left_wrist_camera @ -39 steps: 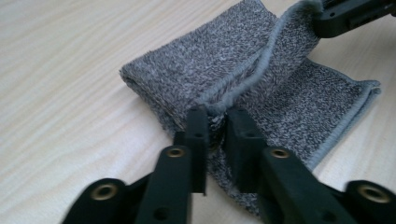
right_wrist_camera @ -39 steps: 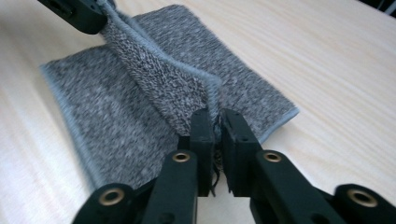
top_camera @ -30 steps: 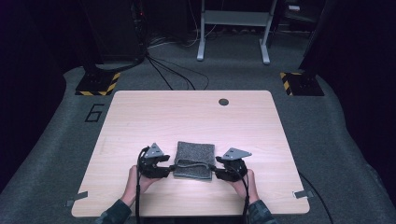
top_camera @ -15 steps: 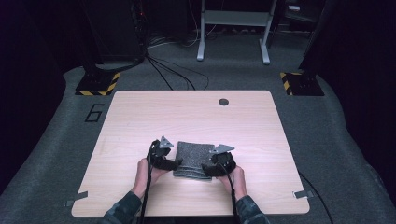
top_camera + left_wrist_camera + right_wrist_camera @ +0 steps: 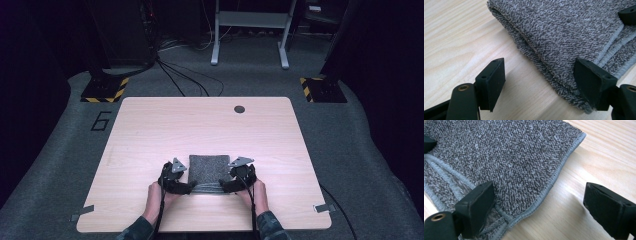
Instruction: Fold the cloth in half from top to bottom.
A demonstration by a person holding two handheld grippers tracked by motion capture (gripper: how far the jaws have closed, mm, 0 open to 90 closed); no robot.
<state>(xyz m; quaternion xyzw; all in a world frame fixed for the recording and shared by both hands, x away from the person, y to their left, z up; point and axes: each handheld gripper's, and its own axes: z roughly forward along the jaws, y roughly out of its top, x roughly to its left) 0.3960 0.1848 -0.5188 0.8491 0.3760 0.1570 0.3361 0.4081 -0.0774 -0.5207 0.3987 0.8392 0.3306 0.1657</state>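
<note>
A folded grey terry towel (image 5: 209, 171) lies on the wooden table (image 5: 150, 130) near its front edge. My left gripper (image 5: 189, 186) stands open at the towel's near left corner. In the left gripper view the towel (image 5: 574, 32) reaches between the jaws, and its edge rests against one fingertip (image 5: 594, 83). My right gripper (image 5: 225, 186) is open at the near right corner. In the right gripper view the hemmed towel (image 5: 506, 157) lies across one fingertip (image 5: 477, 206), while the other stands over bare wood. Neither gripper holds the cloth.
A dark round grommet (image 5: 239, 109) sits near the table's far edge. Strips of tape (image 5: 324, 207) mark the front corners. Beyond the table are cables on grey carpet, a metal frame (image 5: 250, 30) and bases with hazard stripes (image 5: 105, 90).
Both grippers have moved inward from the towel's sides and now stand at its near corners, jaws straddling the edges. The towel has stayed where it was.
</note>
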